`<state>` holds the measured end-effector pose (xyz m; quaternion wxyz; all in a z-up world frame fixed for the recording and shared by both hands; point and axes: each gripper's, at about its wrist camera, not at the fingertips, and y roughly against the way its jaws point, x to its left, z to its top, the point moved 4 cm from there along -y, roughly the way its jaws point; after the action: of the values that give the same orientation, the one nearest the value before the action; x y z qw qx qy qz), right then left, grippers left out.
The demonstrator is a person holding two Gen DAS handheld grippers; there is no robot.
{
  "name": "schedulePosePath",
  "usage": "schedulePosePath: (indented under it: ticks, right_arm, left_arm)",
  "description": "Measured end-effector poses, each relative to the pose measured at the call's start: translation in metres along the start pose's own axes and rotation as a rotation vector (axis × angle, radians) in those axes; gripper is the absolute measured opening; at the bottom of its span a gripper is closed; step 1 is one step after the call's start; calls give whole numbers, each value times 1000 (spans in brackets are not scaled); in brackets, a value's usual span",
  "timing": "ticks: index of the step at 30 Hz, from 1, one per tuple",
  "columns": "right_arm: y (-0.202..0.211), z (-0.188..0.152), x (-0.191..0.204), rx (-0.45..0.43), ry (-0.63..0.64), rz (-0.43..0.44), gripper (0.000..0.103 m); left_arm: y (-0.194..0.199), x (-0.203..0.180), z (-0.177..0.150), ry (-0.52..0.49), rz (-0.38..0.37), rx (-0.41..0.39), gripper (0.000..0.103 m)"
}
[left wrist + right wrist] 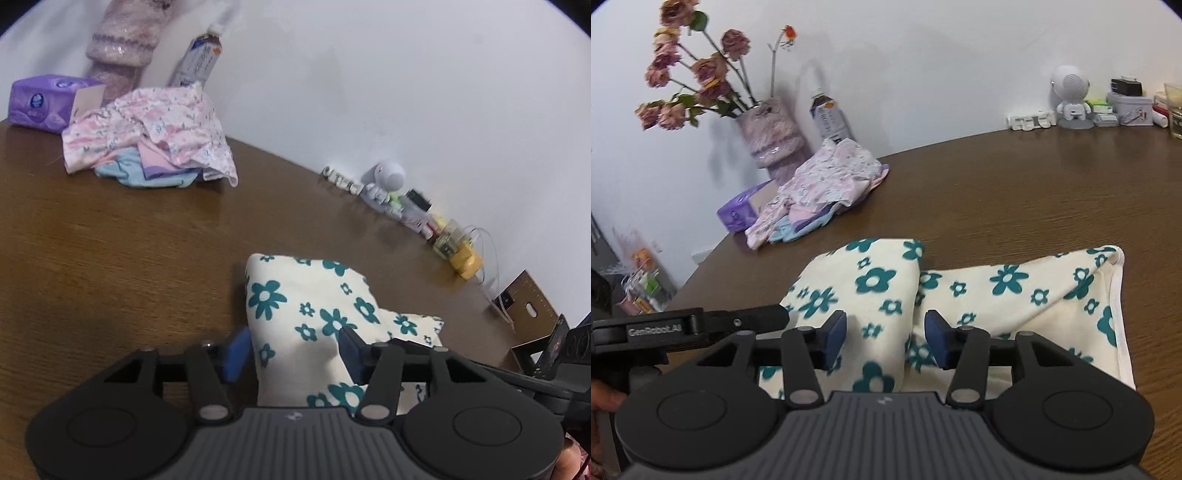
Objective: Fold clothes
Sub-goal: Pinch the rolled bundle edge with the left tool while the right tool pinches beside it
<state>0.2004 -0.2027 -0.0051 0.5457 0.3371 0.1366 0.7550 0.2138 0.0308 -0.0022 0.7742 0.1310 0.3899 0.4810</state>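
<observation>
1. now, the floral garment (960,291), cream with teal flowers, lies partly folded on the brown desk (1015,192), right in front of both tools; one flap is turned over the rest and bulges along its rounded edge.
2. the left gripper (295,350) has its blue fingers (236,352) half apart and straddling a raised fold of the cloth; the pads seem not to press it, though i cannot be sure for the far one. if they close on only the top layer, the lower layers may stay behind and the fold comes apart.
3. the right gripper (885,338) also stands half apart over the overlapping flap, with cloth under the gap and no pinch that shows. a closing there could catch the ridge of both layers and drag the whole piece askew.
4. the two tools sit close together, so a bump between them is a risk if either swings inward.
5. the garment lies near the desk's front edge; a pull toward the person could slide it off.
6. the heap of pink printed clothes (147,136) is well apart and unlikely to snag.
</observation>
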Motion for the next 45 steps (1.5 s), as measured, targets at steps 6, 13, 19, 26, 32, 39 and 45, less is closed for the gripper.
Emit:
schedulePosePath:
  ticks: [6, 13, 19, 26, 32, 39, 45]
  right_arm:
    - [-8, -2, 2, 31, -17, 31, 26]
    - [-22, 16, -7, 10, -70, -2, 22]
    - [-21, 20, -7, -19, -70, -7, 49]
    - [-51, 31, -18, 18, -151, -34, 14]
    - [-50, 44, -28, -29, -211, -37, 42]
    - [-72, 42, -30, 29, -241, -17, 19]
    - [-75, 45, -22, 34, -196, -35, 58]
  left_arm:
    - [1, 5, 3, 19, -22, 2, 34]
    - [-16, 9, 20, 44, 19, -1, 21]
    - [-12, 13, 31, 71, 27, -32, 62]
    - [-43, 14, 36, 88, 31, 13, 27]
    - [-48, 18, 46, 107, 39, -11, 59]
    - [-54, 24, 52, 133, 22, -20, 41]
    - [-64, 15, 55, 88, 23, -7, 57]
